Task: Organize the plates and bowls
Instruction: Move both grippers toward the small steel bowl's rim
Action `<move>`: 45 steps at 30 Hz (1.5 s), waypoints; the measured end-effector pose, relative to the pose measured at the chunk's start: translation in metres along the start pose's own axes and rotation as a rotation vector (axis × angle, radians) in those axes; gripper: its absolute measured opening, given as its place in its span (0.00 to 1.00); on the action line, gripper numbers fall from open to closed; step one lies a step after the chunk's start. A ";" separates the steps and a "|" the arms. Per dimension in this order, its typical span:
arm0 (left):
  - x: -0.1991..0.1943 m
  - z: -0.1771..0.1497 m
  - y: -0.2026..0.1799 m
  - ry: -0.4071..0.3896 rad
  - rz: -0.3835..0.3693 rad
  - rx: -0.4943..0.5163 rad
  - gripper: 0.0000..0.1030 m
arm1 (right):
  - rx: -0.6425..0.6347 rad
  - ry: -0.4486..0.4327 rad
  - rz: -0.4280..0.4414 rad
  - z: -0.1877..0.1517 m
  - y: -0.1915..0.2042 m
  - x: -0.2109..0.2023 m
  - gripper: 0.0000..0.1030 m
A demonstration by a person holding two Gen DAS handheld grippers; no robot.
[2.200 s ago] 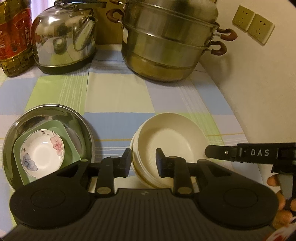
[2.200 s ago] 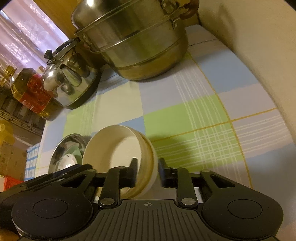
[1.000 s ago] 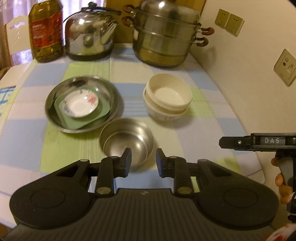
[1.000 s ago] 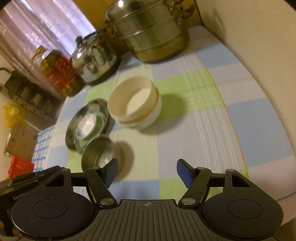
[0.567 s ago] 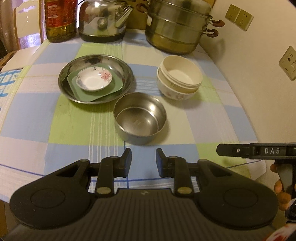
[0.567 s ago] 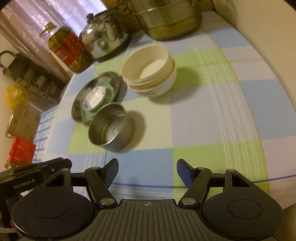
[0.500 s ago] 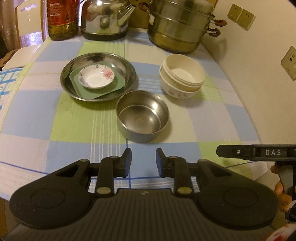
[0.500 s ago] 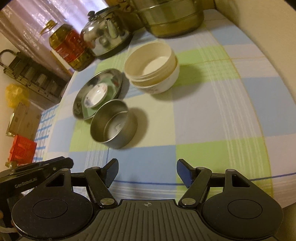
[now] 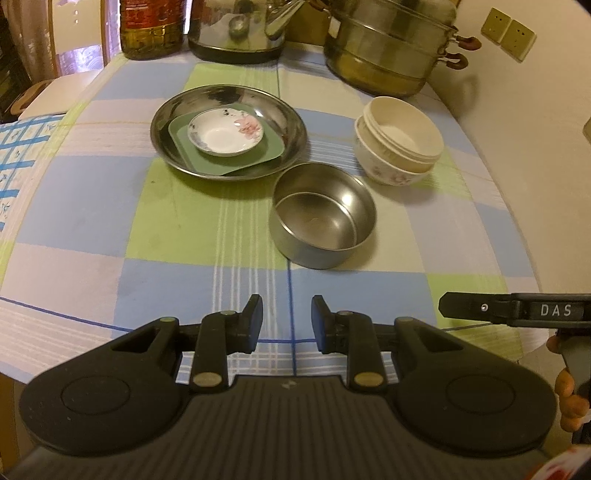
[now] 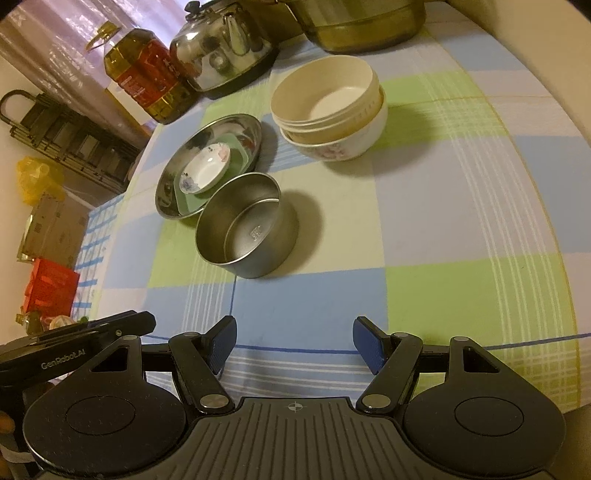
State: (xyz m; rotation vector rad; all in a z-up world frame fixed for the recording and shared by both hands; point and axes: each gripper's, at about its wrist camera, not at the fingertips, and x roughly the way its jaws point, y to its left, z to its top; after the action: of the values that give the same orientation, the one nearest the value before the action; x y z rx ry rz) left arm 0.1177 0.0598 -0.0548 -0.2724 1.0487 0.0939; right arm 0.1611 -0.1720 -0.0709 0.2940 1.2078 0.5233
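Both tongs hang empty over the desk's near edge: the left tongs [image 9: 286,319] stand narrowly parted, the right tongs [image 10: 293,345] gape wide. Just beyond sits the steel bowl [image 9: 323,216], loose, beside the steel plate [image 9: 291,129] and the stacked cream bowls [image 9: 399,140] toward the right edge. The risk: slick steel slipping from the pads, or the bowl clipping the plate's rim and jolting the floral saucer [image 9: 225,134].

A checked tablecloth [image 9: 207,229] in blue, green and white is spread over the table. At its far edge are set a shiny steel kettle [image 10: 221,48], a red-labelled bottle of golden oil [image 10: 144,77] and a stacked steel steamer pot [image 9: 384,48]. Two pale wall sockets [image 9: 508,27] are mounted behind.
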 end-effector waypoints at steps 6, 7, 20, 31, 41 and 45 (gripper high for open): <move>0.006 0.002 0.014 0.001 0.017 -0.014 0.24 | -0.003 0.006 -0.013 0.003 0.006 0.010 0.68; 0.007 0.003 0.016 -0.001 0.017 -0.017 0.24 | -0.005 0.007 -0.018 0.004 0.008 0.012 0.68; 0.019 0.024 0.038 -0.033 0.016 -0.009 0.24 | 0.002 -0.001 -0.069 0.018 0.012 0.035 0.68; 0.049 0.050 0.033 -0.013 -0.034 0.012 0.24 | -0.007 -0.037 -0.102 0.041 0.018 0.052 0.67; 0.073 0.070 0.024 -0.006 -0.065 0.053 0.24 | -0.066 -0.062 -0.108 0.055 0.030 0.074 0.55; 0.084 0.075 0.022 0.009 -0.066 0.064 0.23 | -0.077 -0.066 -0.109 0.059 0.033 0.081 0.50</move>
State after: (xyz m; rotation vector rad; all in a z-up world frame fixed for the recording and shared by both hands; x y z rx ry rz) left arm 0.2183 0.0961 -0.0959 -0.2493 1.0490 -0.0007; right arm 0.2298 -0.0980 -0.1008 0.1777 1.1300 0.4611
